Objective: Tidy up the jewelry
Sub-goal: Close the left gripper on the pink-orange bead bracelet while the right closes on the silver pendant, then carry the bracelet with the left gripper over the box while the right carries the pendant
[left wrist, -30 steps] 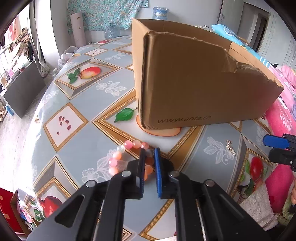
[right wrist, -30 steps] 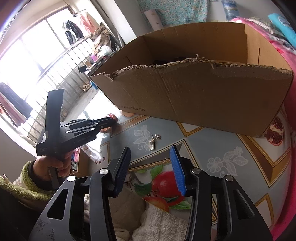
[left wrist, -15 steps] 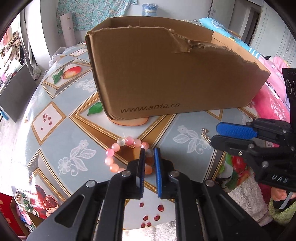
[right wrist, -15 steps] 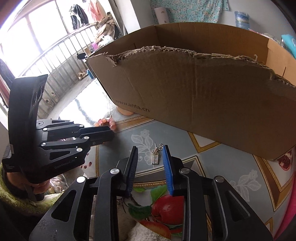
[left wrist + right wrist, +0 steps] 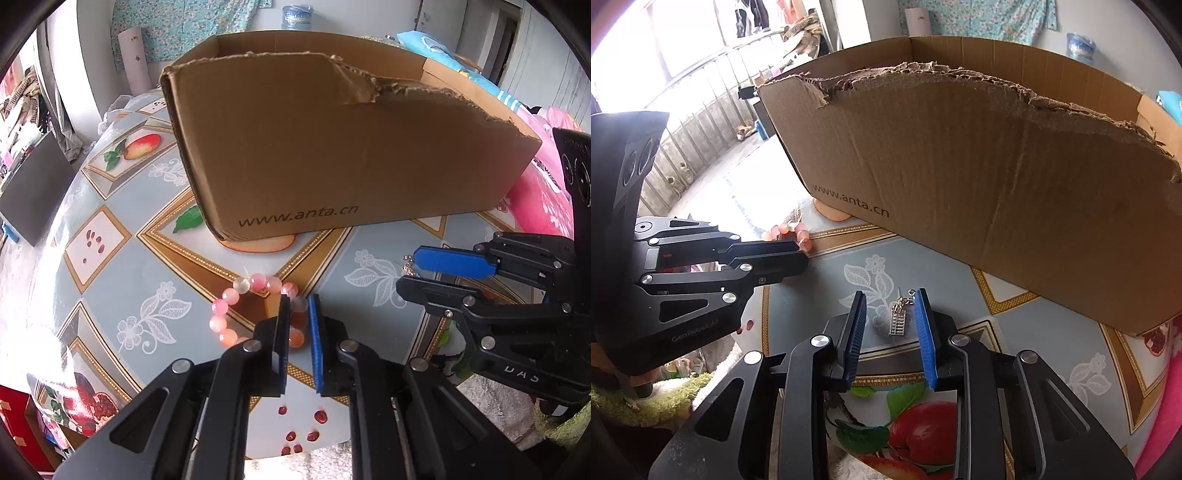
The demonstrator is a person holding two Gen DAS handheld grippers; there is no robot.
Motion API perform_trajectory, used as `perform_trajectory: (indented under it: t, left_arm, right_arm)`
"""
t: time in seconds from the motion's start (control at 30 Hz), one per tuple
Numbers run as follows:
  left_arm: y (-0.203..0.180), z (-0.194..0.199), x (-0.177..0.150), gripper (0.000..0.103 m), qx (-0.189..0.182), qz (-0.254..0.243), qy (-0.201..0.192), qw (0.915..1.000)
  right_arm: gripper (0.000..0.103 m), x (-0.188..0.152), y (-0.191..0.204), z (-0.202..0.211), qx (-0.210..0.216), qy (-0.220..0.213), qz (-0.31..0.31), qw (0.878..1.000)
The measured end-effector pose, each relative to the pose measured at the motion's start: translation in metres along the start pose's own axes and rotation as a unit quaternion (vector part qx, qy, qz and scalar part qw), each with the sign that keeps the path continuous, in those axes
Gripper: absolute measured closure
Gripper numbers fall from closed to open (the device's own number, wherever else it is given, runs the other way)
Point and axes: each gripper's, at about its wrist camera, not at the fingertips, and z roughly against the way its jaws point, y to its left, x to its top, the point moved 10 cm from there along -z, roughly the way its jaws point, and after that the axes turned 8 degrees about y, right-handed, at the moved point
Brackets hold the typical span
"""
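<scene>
The silver earring (image 5: 898, 320) lies lengthwise between our right hand-held gripper (image 5: 891, 317) pads, seemingly untouched; our left hand-held gripper (image 5: 299, 308) pinches the bead bracelet (image 5: 236, 306)

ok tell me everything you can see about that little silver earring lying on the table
The silver earring is a small metal piece: a short chain with a ring at the far end and a ladder-like rectangular charm of tiny bars at the near end. It lies flat on the fruit-patterned tablecloth, in front of the cardboard box and apart from it. It sits between the right gripper's blue-padded jaws, which do not yet touch it.
</scene>
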Motion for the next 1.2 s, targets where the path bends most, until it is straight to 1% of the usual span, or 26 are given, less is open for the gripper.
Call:
perform_trajectory:
  t: [0.3, 0.4, 0.47, 0.57, 0.67, 0.8, 0.97, 1.1, 1.2]
  left_arm:
    - [-0.001, -0.001, 0.0, 0.093, 0.005, -0.002, -0.001, 1.0]
    - [0.0, -0.001, 0.0, 0.093, 0.006, -0.003, -0.001, 1.0]
    - [-0.001, -0.001, 0.0, 0.093, 0.007, -0.004, -0.002, 1.0]
    - [-0.001, -0.001, 0.0, 0.093, 0.008, -0.004, -0.003, 1.0]
    - [-0.001, -0.001, 0.0, 0.093, 0.009, -0.004, -0.005, 0.9999]
    - [-0.001, 0.0, -0.001, 0.093, 0.008, -0.005, -0.011, 0.9999]
    - [0.003, 0.004, -0.004, 0.094, 0.001, -0.001, -0.019, 0.9998]
    - [0.007, 0.023, -0.003, 0.094, -0.014, 0.005, -0.042, 0.999]
    - [0.012, 0.047, 0.002, 0.094, -0.036, 0.014, -0.064, 0.9972]
  right_arm:
    - [0.088, 0.002, 0.003, -0.003, -0.028, 0.002, 0.016, 0.999]
    - [0.096, 0.003, 0.001, -0.002, -0.04, 0.001, 0.019, 0.999]
    - [0.098, 0.001, -0.002, -0.001, -0.034, 0.001, 0.013, 0.999]
    - [0.098, -0.002, -0.008, 0.002, -0.023, -0.001, -0.002, 1.0]
    - [0.098, -0.005, -0.016, 0.009, -0.004, -0.008, -0.022, 1.0]
    - [0.098, -0.007, -0.024, 0.023, 0.007, -0.02, -0.041, 0.999]
    - [0.098, -0.005, -0.032, 0.05, 0.021, -0.041, -0.059, 0.997]
    - [0.098, -0.005, -0.037, 0.072, 0.03, -0.061, -0.065, 0.996]
    - [0.098, 0.003, -0.037, 0.096, 0.037, -0.08, -0.063, 0.994]
